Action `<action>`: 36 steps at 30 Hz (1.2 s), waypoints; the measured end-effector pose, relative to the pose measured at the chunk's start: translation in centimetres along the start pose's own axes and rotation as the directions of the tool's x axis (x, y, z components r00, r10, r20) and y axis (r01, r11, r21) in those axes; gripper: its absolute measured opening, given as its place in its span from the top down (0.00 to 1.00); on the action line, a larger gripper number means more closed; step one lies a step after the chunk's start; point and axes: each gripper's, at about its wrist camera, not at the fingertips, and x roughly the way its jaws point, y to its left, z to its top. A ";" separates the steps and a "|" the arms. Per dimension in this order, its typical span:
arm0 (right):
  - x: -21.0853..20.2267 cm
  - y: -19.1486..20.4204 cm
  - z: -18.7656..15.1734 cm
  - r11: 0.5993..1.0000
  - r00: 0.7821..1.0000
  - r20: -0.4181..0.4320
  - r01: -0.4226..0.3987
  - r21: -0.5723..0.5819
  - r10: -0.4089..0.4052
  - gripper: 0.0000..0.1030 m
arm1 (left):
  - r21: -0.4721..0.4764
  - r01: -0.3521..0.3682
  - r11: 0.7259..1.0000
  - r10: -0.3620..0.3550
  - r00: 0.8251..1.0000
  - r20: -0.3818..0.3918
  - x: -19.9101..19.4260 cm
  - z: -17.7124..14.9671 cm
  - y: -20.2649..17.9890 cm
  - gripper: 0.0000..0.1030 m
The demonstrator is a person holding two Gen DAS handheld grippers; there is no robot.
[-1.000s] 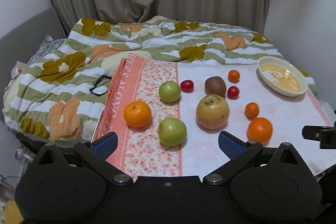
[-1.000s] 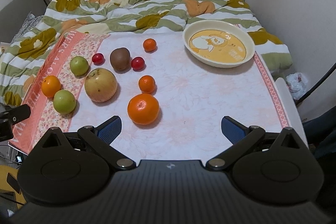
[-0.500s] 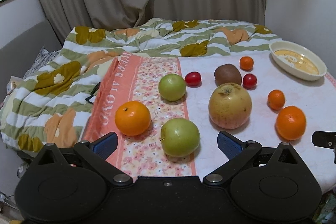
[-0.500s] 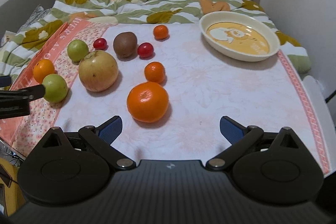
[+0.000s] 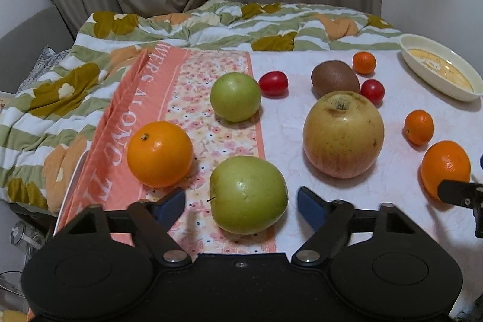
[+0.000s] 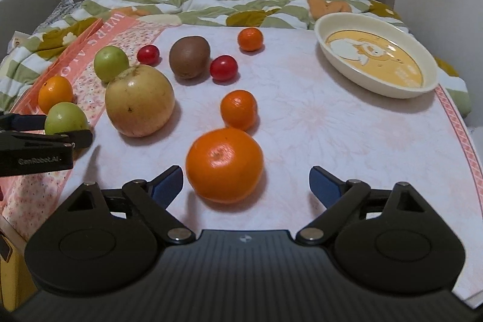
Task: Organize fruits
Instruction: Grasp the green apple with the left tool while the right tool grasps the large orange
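Both my grippers dropped toward the table since a second ago. Left gripper (image 5: 241, 205) jaws closing, near green apple (image 5: 248, 194) between pads, not pinched yet. Right gripper (image 6: 246, 186) spread wide, empty, big orange (image 6: 224, 165) just ahead. Bowl (image 6: 389, 91) empty; sorting barely started

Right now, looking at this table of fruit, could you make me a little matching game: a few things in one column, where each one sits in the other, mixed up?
Things:
1. near green apple
2. kiwi
3. cream dish
4. biggest orange

Places:
A. far right of the table, nothing in it
B. between the two red tomatoes
C. between the closing left gripper fingers, not yet touched
D. just ahead of the open right gripper, toward its left finger

Pairs: 1-C, 2-B, 3-A, 4-D
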 end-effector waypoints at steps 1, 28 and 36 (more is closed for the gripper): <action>0.2 0.1 0.1 1.000 1.000 -0.001 -0.005 -0.005 0.005 0.00 | 0.000 0.003 1.000 -0.003 1.000 -0.007 0.2 0.0 0.0 0.30; -1.1 -0.6 1.5 0.998 0.998 -0.002 -0.059 -0.010 0.059 0.27 | -0.015 0.033 0.999 -0.033 0.999 0.015 -4.6 0.5 -2.4 0.41; -5.9 -4.3 3.1 0.999 0.999 0.024 -0.042 0.007 0.042 0.27 | 0.004 0.046 0.999 -0.047 0.997 0.066 -9.0 3.2 -6.0 0.41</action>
